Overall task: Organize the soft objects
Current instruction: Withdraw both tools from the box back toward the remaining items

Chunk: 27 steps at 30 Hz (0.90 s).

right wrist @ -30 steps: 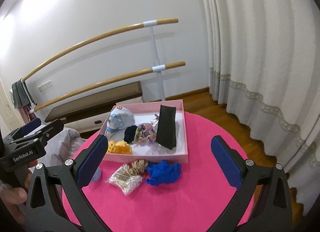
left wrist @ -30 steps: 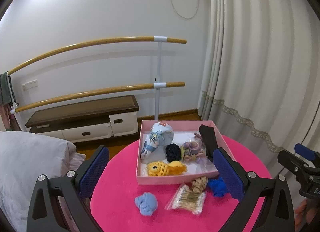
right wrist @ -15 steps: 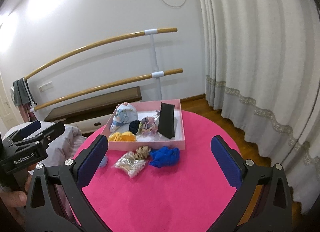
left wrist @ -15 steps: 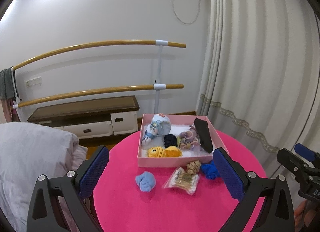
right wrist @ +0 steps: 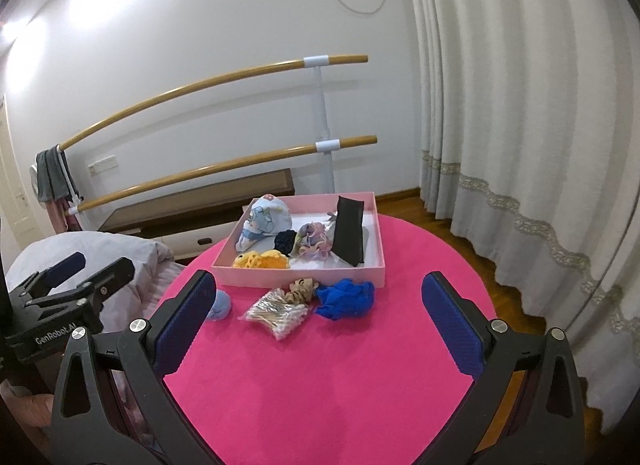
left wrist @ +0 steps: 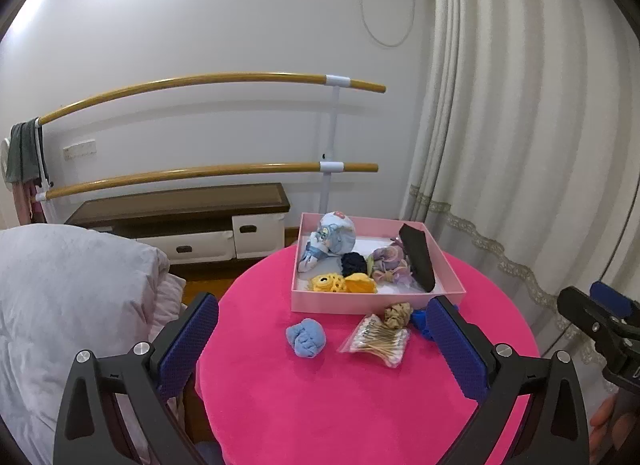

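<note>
Pink-covered worktop (left wrist: 360, 405) carries a pink box (left wrist: 376, 302); loose light-blue sock (left wrist: 306, 337) lies ahead, nearer the left gripper (left wrist: 322, 349). Both it and right gripper (right wrist: 320, 323) gape wide, empty.

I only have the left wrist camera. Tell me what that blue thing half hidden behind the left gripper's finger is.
Observer: The right wrist view shows it whole: a crumpled royal blue cloth, lying on the pink tablecloth in front of the pink box, not in it.
Operator: Say what it sits against.
Observer: Its left edge lies right against the tan scrunchie; I cannot tell whether it touches the box wall.
Operator: Report the right gripper.
Observer: The right gripper is open, with nothing held between its fingers.
</note>
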Tool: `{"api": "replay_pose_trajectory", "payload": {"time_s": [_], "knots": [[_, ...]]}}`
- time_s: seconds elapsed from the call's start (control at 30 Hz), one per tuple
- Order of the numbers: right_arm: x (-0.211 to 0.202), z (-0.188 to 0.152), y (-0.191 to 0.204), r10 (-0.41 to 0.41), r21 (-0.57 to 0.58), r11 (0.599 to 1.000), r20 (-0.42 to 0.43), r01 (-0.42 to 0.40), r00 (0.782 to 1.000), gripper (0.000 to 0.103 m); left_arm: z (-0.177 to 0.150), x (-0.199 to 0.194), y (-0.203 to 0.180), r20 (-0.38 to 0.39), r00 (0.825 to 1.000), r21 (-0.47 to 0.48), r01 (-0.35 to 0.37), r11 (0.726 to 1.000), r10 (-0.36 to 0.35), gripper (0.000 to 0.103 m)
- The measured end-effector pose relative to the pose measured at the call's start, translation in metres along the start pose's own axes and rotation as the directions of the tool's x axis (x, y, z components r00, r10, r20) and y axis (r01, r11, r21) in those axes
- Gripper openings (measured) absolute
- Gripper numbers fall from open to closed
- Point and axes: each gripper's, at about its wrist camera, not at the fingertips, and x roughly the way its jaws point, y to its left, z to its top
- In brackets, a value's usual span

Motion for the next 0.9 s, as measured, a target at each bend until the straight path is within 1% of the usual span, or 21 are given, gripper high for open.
{"api": "replay_pose_trajectory", "payload": {"time_s": [0.2,0.4,0.7,0.9], "knots": [[0.006,-0.001,-0.004,-0.008,0.005,1.000,-0.014,0.008,1.000,0.103,-0.001,0.007,0.005,-0.016,1.000,-0.004,0.002,1.000,-0.002,0.103],[0.017,-0.003,-0.010,-0.021,0.009,1.000,-0.040,0.021,0.999,0.103,-0.003,0.025,0.009,-0.048,0.999,-0.002,-0.008,1.000,0.008,0.103],[0.050,-0.011,-0.022,-0.039,0.025,0.999,-0.106,0.042,0.994,0.103,-0.013,0.071,0.010,-0.129,0.991,0.022,-0.021,1.000,0.024,0.103],[0.079,-0.019,-0.031,-0.049,0.031,0.998,-0.162,0.055,0.986,0.103,-0.021,0.114,0.016,-0.190,0.981,0.024,-0.041,0.999,0.045,0.103]]}}
